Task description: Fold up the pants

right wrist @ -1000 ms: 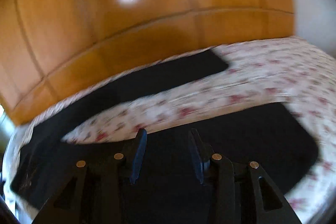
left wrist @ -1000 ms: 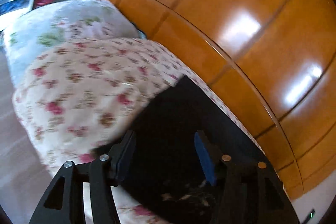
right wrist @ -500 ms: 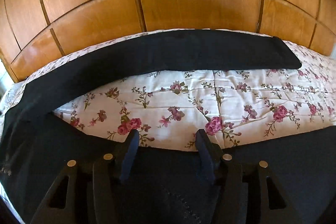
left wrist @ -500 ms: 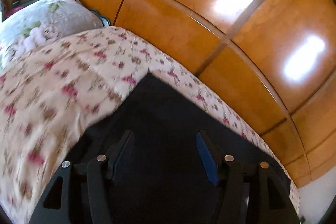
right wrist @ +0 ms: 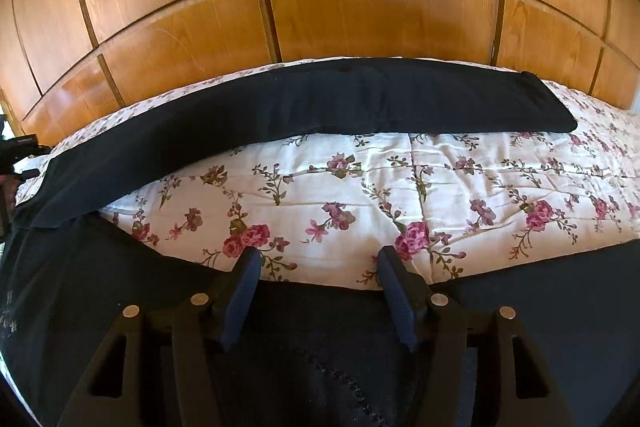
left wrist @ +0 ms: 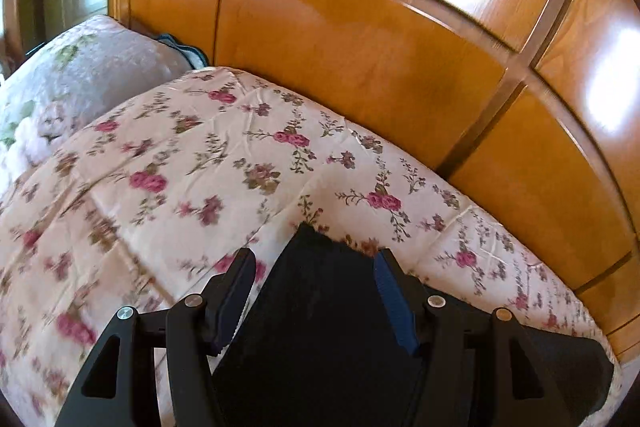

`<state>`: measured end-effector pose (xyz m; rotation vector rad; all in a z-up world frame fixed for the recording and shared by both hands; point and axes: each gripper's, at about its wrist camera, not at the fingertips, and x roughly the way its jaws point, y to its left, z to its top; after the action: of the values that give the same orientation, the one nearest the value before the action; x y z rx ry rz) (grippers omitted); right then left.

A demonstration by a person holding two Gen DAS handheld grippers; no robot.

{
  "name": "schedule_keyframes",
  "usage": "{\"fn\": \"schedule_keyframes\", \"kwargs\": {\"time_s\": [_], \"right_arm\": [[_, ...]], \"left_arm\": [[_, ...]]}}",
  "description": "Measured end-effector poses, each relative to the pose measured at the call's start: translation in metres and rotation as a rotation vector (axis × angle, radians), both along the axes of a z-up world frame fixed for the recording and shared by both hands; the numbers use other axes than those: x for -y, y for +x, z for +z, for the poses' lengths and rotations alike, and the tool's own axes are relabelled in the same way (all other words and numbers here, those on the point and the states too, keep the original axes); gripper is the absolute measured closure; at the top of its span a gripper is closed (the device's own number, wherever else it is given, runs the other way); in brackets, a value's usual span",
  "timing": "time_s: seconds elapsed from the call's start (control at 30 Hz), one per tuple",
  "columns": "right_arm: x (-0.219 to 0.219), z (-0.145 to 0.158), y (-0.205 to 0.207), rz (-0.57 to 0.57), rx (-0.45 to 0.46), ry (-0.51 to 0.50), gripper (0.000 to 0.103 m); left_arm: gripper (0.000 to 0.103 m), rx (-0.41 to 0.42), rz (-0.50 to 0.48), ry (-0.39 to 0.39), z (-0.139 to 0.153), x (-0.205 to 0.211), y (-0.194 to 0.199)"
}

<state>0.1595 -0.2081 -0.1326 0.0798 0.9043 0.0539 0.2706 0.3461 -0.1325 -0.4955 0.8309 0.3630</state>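
Black pants (right wrist: pixel 320 107) lie spread on a floral bedspread (right wrist: pixel 420 179). One leg runs along the far side by the wood panels. The other leg (right wrist: pixel 540 299) lies near me, under my right gripper (right wrist: pixel 319 259). That gripper's jaws are opening; the near leg's upper edge lies flat between the fingers and nothing is pinched. In the left wrist view a corner of the pants (left wrist: pixel 316 247) sits between the fingers of my left gripper (left wrist: pixel 315 259). Its jaws stand wide apart and its pads do not press on the cloth.
Glossy wooden panels (left wrist: pixel 360 47) rise right behind the bed's far edge. A pale flowered pillow (left wrist: pixel 80 87) lies at the left end of the bed. A dark object (right wrist: pixel 18 151) shows past the bed's left end. Bare bedspread (left wrist: pixel 160 187) stretches left of the pants.
The left gripper has travelled across the pants, so their corner now lies between its fingertips with more bedspread in view. The right gripper's fingers have spread wider, and its view has steadied.
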Motion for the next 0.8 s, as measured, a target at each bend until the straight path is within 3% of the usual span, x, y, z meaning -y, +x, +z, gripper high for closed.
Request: {"fn": "schedule_keyframes", "kwargs": {"time_s": [0.13,0.33,0.47,0.57,0.73,0.8], "right_arm": [[0.0,0.0,0.001,0.0,0.001,-0.002,0.041],[0.0,0.0,0.001,0.003,0.004,-0.011,0.041],[-0.001,-0.001,0.001,0.006,0.005,-0.02,0.041],[0.0,-0.001,0.001,0.008,0.007,-0.023,0.041],[0.0,-0.002,0.001,0.01,0.019,-0.024,0.041],[-0.001,-0.002,0.001,0.01,0.021,-0.033,0.041]], "left_arm": [[0.042,0.005,-0.025,-0.022,-0.018,0.0,0.01],[0.044,0.022,-0.03,0.048,-0.025,0.007,0.01],[0.071,0.038,-0.023,0.048,-0.025,0.007,0.008],[0.084,0.065,-0.04,0.024,-0.024,0.006,0.006],[0.089,0.103,-0.04,0.064,-0.01,0.016,-0.002],[0.09,0.153,-0.049,0.071,0.001,0.021,-0.012]]}}
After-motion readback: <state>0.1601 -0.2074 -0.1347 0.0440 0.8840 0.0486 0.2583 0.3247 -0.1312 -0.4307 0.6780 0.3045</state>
